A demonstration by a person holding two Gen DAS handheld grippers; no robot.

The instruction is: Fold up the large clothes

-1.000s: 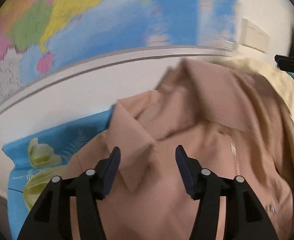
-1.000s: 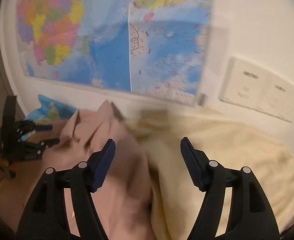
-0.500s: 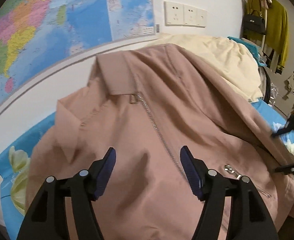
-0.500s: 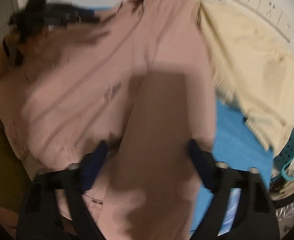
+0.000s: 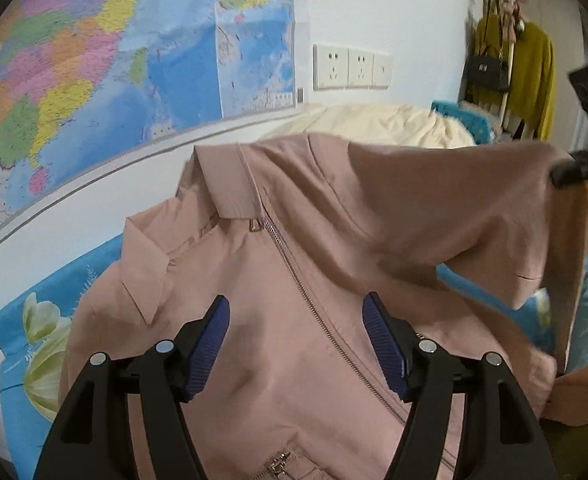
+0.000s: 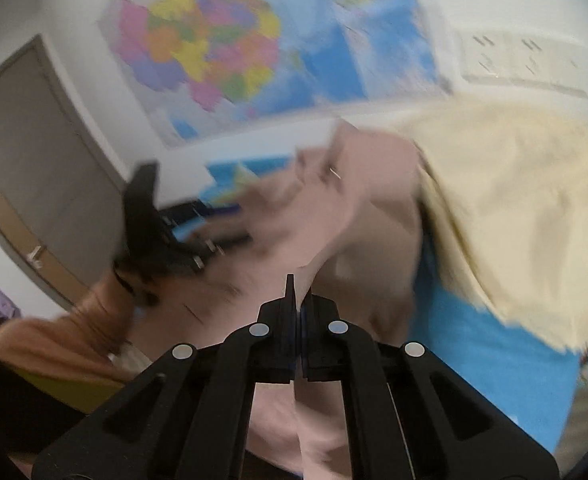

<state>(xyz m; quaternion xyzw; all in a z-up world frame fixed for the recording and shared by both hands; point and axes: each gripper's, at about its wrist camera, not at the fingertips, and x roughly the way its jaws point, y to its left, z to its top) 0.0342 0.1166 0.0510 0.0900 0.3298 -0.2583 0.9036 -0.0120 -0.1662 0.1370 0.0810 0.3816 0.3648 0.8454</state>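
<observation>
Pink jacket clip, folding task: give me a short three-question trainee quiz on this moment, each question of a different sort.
1. True or false: the right tongs are shut on the sleeve of the pink jacket.
2. Multiple choice: what lies beyond the jacket by the wall? A) a cream blanket B) a red towel C) a grey pillow
3. Fill in: the left tongs stand ____ above the jacket's zipper, gripping nothing.

Key: 1 true; 2 A; 3 open
</observation>
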